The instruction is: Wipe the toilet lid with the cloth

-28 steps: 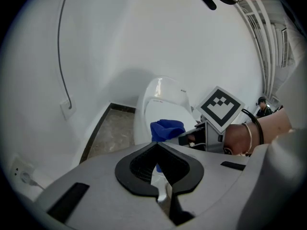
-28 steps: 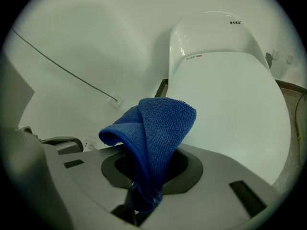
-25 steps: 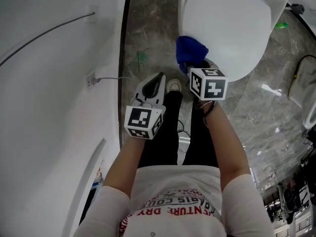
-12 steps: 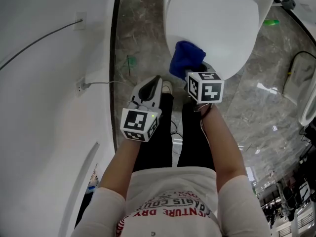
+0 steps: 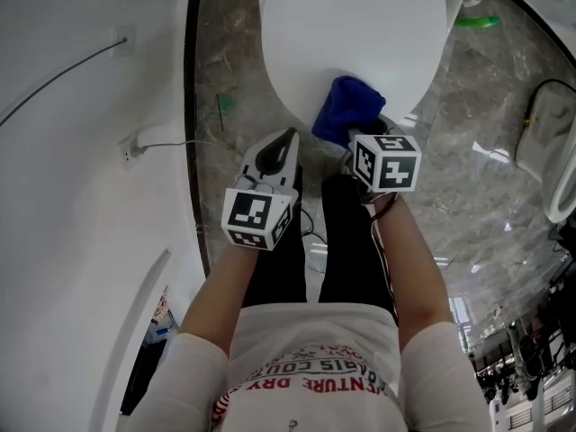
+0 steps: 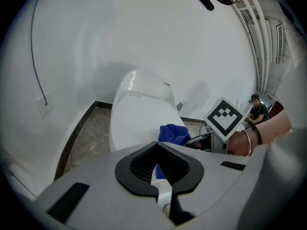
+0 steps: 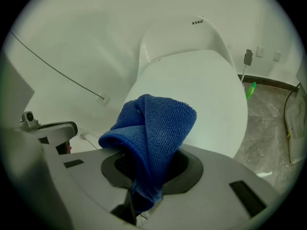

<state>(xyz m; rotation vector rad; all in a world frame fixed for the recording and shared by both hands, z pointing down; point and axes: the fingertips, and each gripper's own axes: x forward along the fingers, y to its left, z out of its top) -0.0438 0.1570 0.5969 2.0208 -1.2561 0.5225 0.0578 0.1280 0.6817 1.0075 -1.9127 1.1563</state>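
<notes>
Left claw (image 5: 286, 144) (image 6: 156, 172): held low and off the toilet, over the grey marble floor (image 5: 229, 70), tips pointing toward the bowl. Its jaws are closed down to a thin slit with nothing between them; its own view only shows blue and white through the slit. Left marker cube (image 5: 259, 219) sits at the wrist end. White wall (image 5: 81, 169) runs along the far left, with a thin grey cable (image 5: 54, 81) across it and a small wall socket (image 5: 133, 148) with a cord low down. Dark baseboard (image 5: 191, 106) separates wall and floor.

Centre: person's black trouser legs (image 5: 288, 264) between the two forearms, white printed shirt (image 5: 310, 349) at the bottom.

Blue cloth (image 5: 347, 108) (image 7: 154, 128) (image 6: 172, 133): bunched and folded over, sticking up out of the right claw, over the near front rim of the toilet lid (image 5: 351, 34) (image 7: 201, 87) (image 6: 136, 121). Can't tell if it touches the lid. Lid is shut, white and glossy. White tank (image 6: 148, 83) stands behind it.

Right claw (image 5: 362, 137) (image 7: 144, 178): jaws pinched tight on the cloth's lower fold, just beside the lid's front edge. Right marker cube (image 5: 389, 162) (image 6: 224, 119) is behind it, with a bangle (image 6: 250, 137) on that wrist.

Right side: green object (image 5: 477, 22) (image 7: 250, 90) on the floor next to the toilet; black cable (image 5: 540, 106) looping further right.
</notes>
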